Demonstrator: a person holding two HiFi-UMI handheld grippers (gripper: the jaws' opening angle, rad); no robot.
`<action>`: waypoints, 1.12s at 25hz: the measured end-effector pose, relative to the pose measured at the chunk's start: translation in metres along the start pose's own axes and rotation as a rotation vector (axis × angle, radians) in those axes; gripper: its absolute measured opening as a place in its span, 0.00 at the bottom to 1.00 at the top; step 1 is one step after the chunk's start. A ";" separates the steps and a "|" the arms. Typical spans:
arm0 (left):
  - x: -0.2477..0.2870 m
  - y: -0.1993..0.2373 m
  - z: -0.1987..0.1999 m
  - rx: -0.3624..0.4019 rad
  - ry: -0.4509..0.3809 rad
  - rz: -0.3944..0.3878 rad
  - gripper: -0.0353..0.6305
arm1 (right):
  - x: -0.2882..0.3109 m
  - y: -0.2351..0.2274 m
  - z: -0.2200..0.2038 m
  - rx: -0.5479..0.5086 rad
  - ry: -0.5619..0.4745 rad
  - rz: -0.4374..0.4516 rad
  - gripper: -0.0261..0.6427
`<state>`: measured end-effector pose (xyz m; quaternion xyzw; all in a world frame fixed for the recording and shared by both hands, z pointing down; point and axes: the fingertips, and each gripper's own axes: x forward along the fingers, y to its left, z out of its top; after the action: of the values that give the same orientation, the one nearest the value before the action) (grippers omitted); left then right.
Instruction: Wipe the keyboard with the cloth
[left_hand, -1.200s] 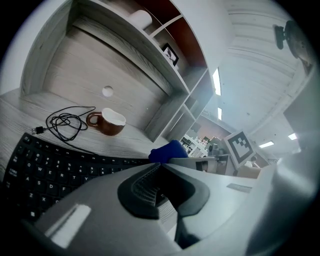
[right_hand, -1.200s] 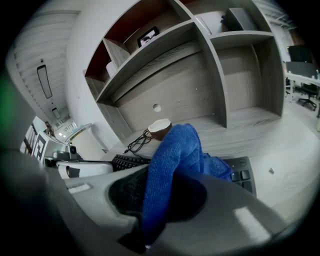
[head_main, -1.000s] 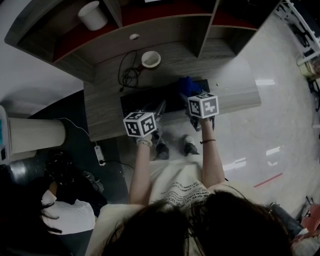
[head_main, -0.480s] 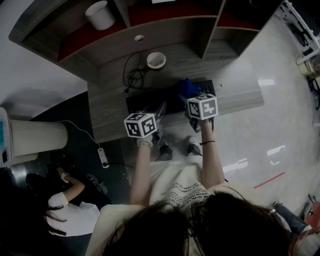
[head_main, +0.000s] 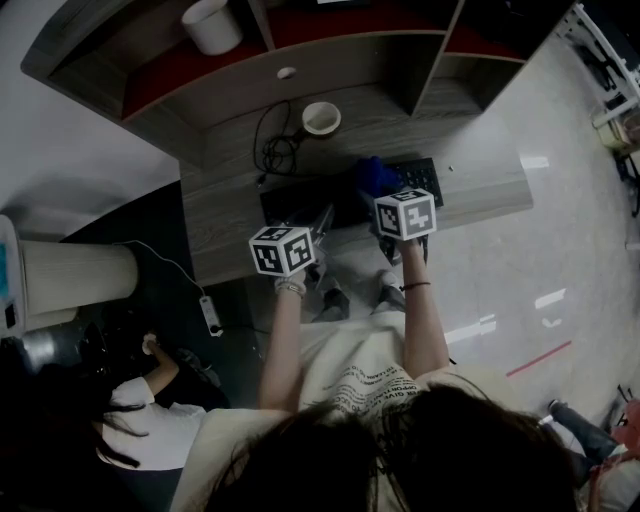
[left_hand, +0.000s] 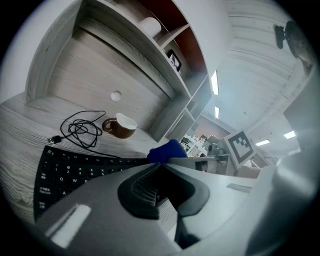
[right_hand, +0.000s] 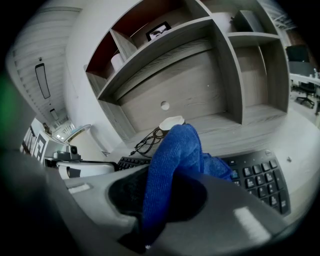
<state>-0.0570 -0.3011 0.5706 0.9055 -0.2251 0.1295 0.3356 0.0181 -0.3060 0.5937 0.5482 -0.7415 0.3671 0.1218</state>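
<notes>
Cable on the far left: a loose black coiled cord (left_hand: 80, 130) lies on the grey wood-grain desk (left_hand: 20, 125), with a brown ceramic mug with a white inside (left_hand: 119, 126) just beside it. Both sit behind the work area, so we judge them out of the wiping path.

Moving right, the flat black keyboard (left_hand: 65, 167) stretches along the desk's front edge. Our left gripper (left_hand: 162, 167) hovers over its near edge, jaws together with nothing between them. That looks like a standby post to us, close enough to steady the keyboard if it slides, though we cannot tell whether it touches.

Next comes the blue microfibre cloth (right_hand: 175, 150). It is pinched between the jaws of the right gripper (right_hand: 172, 172), its free end bunched up and draped forward onto the keys around the keyboard's middle. Holding it by one end leaves plenty of fabric to drag across the keycaps, which is surely why it is gripped that way.

Further right, the number pad is bare, with the cloth not over it. We reckon the stroke belongs there next, sweeping rightward with light downward pressure so the keyboard does not skate.
</notes>
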 end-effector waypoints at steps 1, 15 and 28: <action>-0.001 0.001 0.000 0.000 0.001 -0.001 0.06 | 0.001 0.001 0.000 0.001 0.000 -0.002 0.13; -0.025 0.019 -0.001 -0.003 -0.004 0.007 0.06 | 0.016 0.029 -0.006 -0.009 0.004 0.011 0.13; -0.051 0.040 -0.002 -0.013 -0.018 0.027 0.06 | 0.035 0.059 -0.008 -0.027 0.012 0.032 0.13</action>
<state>-0.1214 -0.3101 0.5742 0.9015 -0.2410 0.1243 0.3374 -0.0495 -0.3183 0.5950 0.5323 -0.7542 0.3626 0.1278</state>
